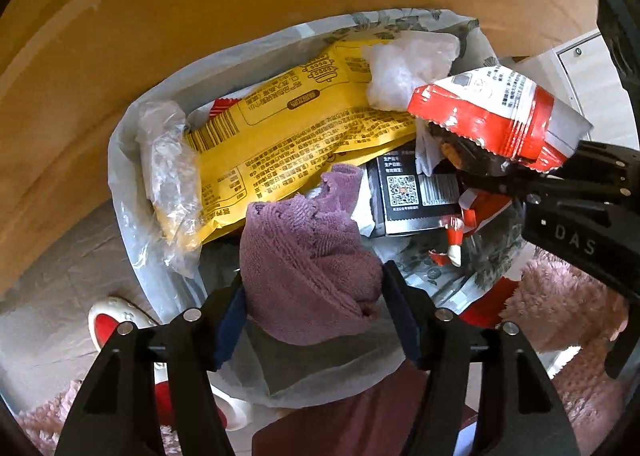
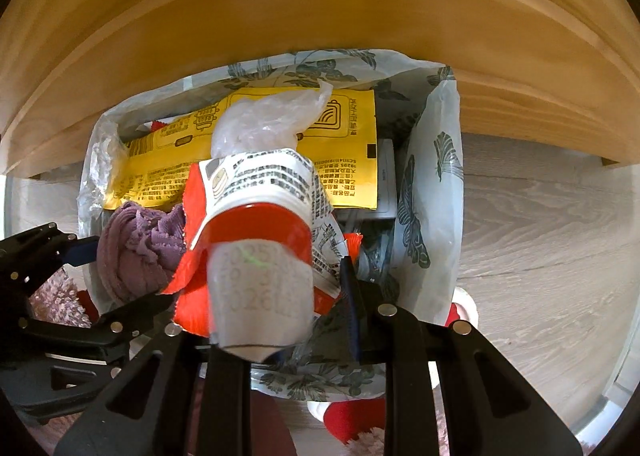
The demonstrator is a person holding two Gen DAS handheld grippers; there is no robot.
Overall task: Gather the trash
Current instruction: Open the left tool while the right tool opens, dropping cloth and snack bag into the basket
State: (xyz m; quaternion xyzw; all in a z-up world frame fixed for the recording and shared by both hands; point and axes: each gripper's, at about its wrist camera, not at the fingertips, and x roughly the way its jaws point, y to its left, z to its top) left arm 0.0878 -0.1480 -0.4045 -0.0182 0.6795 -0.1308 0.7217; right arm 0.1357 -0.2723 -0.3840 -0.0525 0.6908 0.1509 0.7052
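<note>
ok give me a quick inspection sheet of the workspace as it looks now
surface: pale wood-grain floor under a wooden furniture edge.
job's things: bin bag holding a yellow wrapper, black box, clear plastic; purple cloth; red and white wrapper.
clutter: red and white slipper, pink fluffy fabric.
grippers: left gripper fingers either side of the cloth, contact unclear; right gripper with the red and white wrapper between its fingers, over the bag.
cables: nothing seen.
surroundings: white cabinet panel.
</note>
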